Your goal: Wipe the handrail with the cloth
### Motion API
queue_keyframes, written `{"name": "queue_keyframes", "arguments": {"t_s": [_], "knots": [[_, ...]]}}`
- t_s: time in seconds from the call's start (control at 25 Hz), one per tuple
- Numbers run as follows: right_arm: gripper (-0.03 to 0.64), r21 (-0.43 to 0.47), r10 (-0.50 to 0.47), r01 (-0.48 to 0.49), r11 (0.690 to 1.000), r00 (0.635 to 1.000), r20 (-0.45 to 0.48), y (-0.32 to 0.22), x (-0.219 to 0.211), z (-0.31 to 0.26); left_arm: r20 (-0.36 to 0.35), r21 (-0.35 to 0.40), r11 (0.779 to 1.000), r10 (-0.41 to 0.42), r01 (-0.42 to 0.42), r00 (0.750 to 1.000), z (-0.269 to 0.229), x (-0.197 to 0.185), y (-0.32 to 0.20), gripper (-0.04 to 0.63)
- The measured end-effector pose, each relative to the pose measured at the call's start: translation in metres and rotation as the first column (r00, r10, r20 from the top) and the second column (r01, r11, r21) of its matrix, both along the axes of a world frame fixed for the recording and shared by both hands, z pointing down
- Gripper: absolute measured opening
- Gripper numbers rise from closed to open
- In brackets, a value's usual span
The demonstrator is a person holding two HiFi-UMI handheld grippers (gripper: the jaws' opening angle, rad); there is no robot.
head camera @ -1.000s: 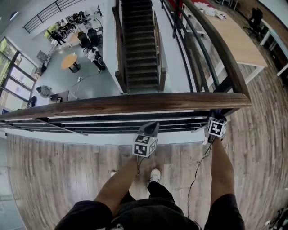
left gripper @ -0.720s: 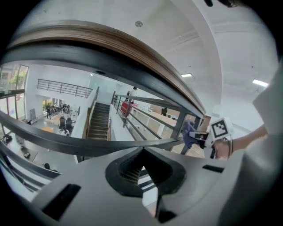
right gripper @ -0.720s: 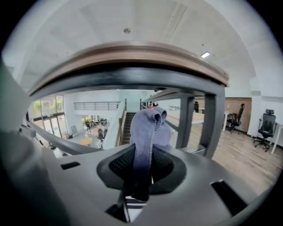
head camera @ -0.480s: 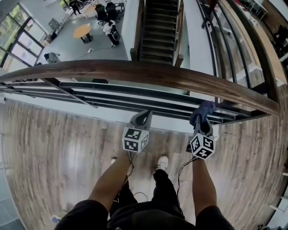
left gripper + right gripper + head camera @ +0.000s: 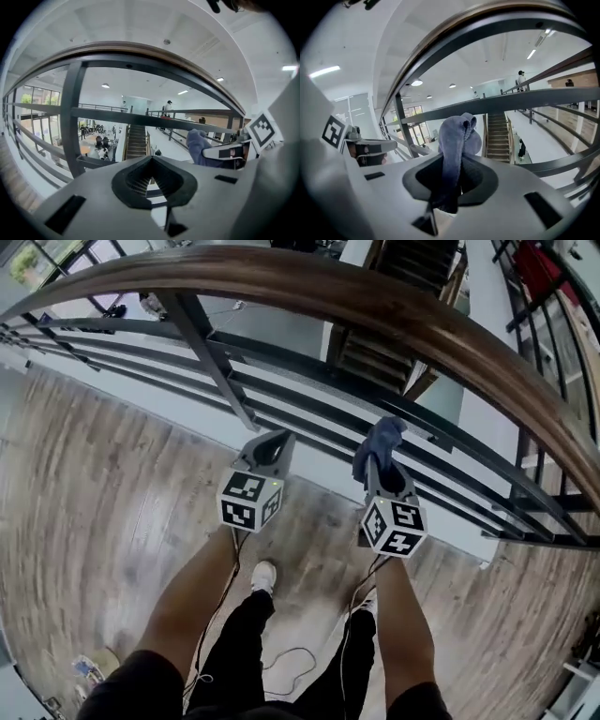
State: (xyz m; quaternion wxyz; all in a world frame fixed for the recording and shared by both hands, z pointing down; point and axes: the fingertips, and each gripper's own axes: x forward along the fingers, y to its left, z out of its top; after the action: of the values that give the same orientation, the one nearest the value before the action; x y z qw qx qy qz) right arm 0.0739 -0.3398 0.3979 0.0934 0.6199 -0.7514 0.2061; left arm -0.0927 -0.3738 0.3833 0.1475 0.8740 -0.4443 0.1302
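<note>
Moved since a second ago: the right gripper (image 5: 383,476), then up against the handrail (image 5: 375,307), now sits back from it beside the left gripper (image 5: 267,448), with the rail arching ahead of and above both and touching neither. Right gripper: clamped on the blue cloth (image 5: 457,140), a bunched fold standing proud of its tips, likely so that fabric rather than plastic meets the wood. Left gripper: jaws closed on nothing, seemingly idle while the right does the wiping.
</note>
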Motion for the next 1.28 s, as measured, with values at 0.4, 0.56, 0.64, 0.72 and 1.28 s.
{"name": "queue_keyframes", "arguments": {"t_s": [0.4,0.56,0.64,0.72,1.28], "knots": [[0.080,0.052,-0.145,0.145,0.988,0.989,0.004,-0.139,-0.211,0.039,-0.048,0.065,0.989,-0.133,0.136,0.990,0.060,-0.156,-0.090,0.003],[0.080,0.064,-0.181,0.183,0.981,0.983,-0.024,-0.180,-0.262,0.049,-0.063,0.104,0.977,-0.178,0.184,0.982,0.074,-0.195,-0.120,0.003],[0.080,0.037,-0.191,0.192,0.981,0.981,-0.044,-0.194,-0.280,0.059,-0.049,0.124,0.972,-0.195,0.200,0.980,0.081,-0.210,-0.129,0.003],[0.080,0.004,-0.195,0.196,0.981,0.980,-0.043,-0.205,-0.293,0.067,-0.049,0.134,0.968,-0.208,0.212,0.977,0.086,-0.220,-0.137,0.003],[0.080,-0.071,-0.224,0.217,0.974,0.969,-0.107,-0.211,-0.302,0.099,-0.078,0.244,0.941,-0.223,0.236,0.972,0.101,-0.211,-0.138,0.003]]}}
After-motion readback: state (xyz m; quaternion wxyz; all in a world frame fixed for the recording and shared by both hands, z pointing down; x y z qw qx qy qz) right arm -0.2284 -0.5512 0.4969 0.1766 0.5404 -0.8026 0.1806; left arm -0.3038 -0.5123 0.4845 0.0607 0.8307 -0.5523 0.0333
